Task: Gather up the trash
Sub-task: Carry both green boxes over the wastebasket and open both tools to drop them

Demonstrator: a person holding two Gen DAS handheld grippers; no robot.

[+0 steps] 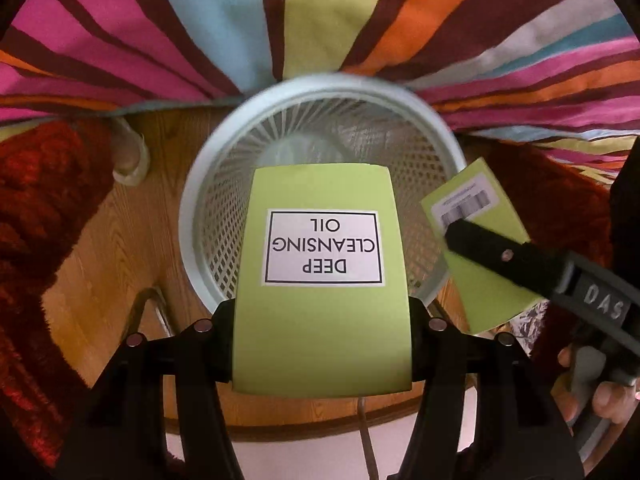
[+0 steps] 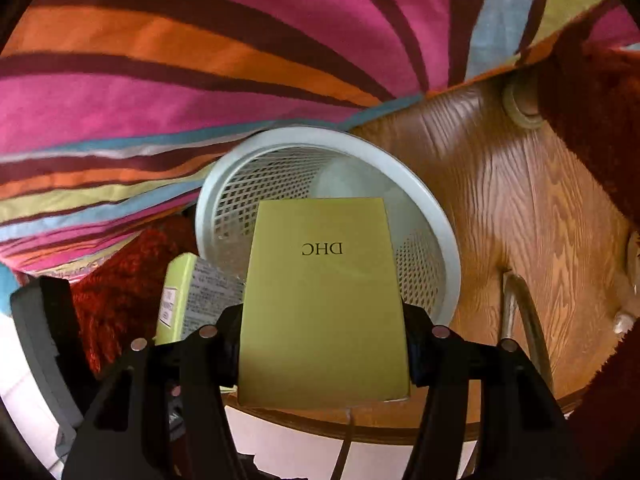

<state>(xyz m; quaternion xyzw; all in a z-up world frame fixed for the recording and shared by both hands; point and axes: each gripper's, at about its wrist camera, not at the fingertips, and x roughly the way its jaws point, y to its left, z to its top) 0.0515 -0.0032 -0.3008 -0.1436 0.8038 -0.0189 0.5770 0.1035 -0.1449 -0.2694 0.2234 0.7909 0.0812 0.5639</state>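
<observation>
My left gripper is shut on a lime-green carton labelled "DEEP CLEANSING OIL" and points steeply down, with the carton's far end over the mouth of a white mesh wastebasket. My right gripper is shut on a second green carton marked "DHC", also over the wastebasket. In the left wrist view the right gripper comes in from the right with its carton at the basket's rim. The left carton shows at the left of the right wrist view. Something pale lies at the basket's bottom.
A striped, many-coloured fabric hangs right behind the basket. Red shaggy rug lies on both sides of the wooden floor. A metal tube leg stands to the right of the basket. A person's hand grips the right gripper's handle.
</observation>
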